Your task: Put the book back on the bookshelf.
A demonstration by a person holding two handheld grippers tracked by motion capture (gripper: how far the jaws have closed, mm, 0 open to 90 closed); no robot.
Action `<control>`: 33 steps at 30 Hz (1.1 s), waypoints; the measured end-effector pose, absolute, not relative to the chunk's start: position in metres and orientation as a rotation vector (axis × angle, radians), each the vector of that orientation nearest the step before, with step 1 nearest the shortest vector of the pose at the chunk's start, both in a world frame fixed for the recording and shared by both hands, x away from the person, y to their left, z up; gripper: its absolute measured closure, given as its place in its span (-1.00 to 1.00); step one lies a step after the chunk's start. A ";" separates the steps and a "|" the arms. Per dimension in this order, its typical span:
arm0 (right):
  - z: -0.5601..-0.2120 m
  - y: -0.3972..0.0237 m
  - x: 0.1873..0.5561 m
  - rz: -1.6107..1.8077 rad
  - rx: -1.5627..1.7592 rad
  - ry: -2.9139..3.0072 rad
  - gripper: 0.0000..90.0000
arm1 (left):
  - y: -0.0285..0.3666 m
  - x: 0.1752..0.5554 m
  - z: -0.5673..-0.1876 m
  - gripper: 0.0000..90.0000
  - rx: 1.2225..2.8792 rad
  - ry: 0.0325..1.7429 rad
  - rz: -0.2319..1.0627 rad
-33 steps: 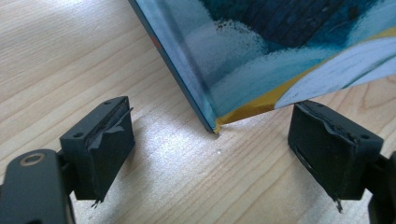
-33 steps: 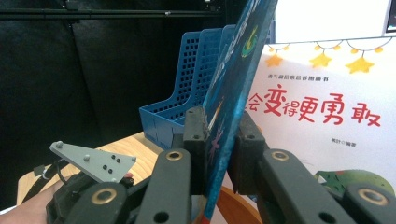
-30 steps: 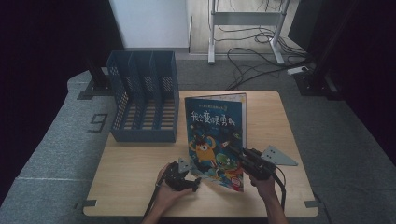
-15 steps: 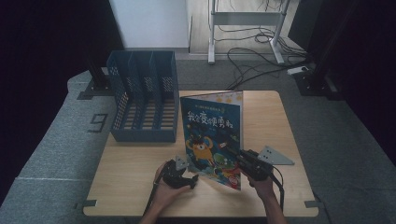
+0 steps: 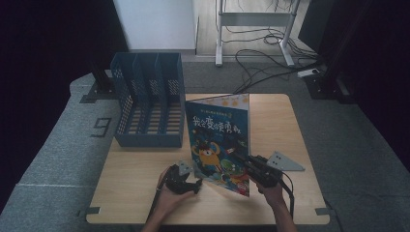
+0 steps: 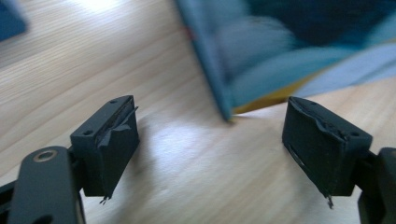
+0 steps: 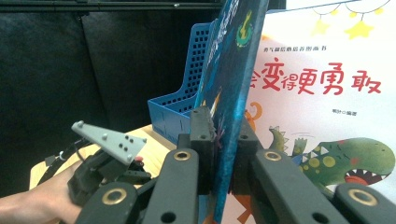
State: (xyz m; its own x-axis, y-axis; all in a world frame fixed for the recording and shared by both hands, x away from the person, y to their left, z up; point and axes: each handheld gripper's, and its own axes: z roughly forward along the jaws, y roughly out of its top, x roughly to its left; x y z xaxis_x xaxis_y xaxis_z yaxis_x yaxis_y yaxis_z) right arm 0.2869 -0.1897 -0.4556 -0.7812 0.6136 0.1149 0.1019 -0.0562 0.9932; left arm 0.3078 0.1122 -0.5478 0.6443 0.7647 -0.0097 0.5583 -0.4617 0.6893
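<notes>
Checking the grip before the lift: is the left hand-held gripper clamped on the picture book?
No, the left hand-held gripper stands open over bare table, the picture book beyond its jaws.

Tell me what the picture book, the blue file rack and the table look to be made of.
Picture book: paper with a glossy printed cover, judging by its thin edge and sheen where the right gripper clamps it. Blue file rack: probably moulded plastic, matte, with a uniform grid of holes. Table: light wood or wood-look laminate; straight grain lines and a soft shine, so I can't tell which.
</notes>
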 end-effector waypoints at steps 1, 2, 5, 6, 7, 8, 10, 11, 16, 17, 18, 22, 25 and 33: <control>-0.456 -0.190 0.287 1.896 0.762 1.856 0.83 | 0.110 0.307 -0.548 -0.60 2.196 1.010 0.394; -0.456 -0.190 0.287 1.896 0.761 1.855 0.83 | 0.108 0.306 -0.548 -0.59 2.200 1.002 0.391; -0.455 -0.189 0.286 1.895 0.759 1.853 0.83 | 0.106 0.305 -0.548 -0.60 2.204 0.995 0.388; -0.455 -0.189 0.286 1.896 0.758 1.854 0.83 | 0.106 0.305 -0.548 -0.60 2.202 1.000 0.389; -0.455 -0.189 0.286 1.896 0.756 1.855 0.83 | 0.105 0.305 -0.548 -0.60 2.194 1.005 0.386; -0.455 -0.189 0.286 1.897 0.756 1.856 0.83 | 0.105 0.306 -0.548 -0.61 2.198 1.007 0.383; -0.455 -0.189 0.286 1.899 0.754 1.856 0.83 | 0.105 0.307 -0.548 -0.63 2.197 1.015 0.384; -0.455 -0.189 0.286 1.899 0.752 1.857 0.83 | 0.105 0.307 -0.548 -0.65 2.192 1.019 0.385; -0.454 -0.187 0.284 1.912 0.722 1.866 0.85 | 0.103 0.308 -0.548 -0.66 2.185 1.040 0.390; -0.453 -0.186 0.283 1.911 0.712 1.869 0.86 | 0.103 0.308 -0.548 -0.66 2.182 1.047 0.392; -0.452 -0.185 0.282 1.910 0.703 1.875 0.86 | 0.102 0.309 -0.548 -0.66 2.179 1.056 0.397; -0.451 -0.182 0.280 1.894 0.671 1.892 0.87 | 0.102 0.311 -0.548 -0.67 2.166 1.090 0.413; -0.451 -0.183 0.281 1.886 0.667 1.901 0.88 | 0.104 0.312 -0.548 -0.65 2.157 1.111 0.423; -0.454 -0.190 0.285 1.891 0.669 1.926 0.87 | 0.104 0.312 -0.548 -0.63 2.157 1.112 0.428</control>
State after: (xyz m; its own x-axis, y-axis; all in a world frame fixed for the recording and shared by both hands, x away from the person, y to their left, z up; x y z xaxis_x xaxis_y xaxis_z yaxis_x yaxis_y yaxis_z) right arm 0.2850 -0.1895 -0.4536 -0.8236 0.5625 0.0722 0.0823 -0.0075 0.9966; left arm 0.3123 0.1040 -0.5480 0.5842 0.8115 -0.0125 0.5941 -0.4170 0.6879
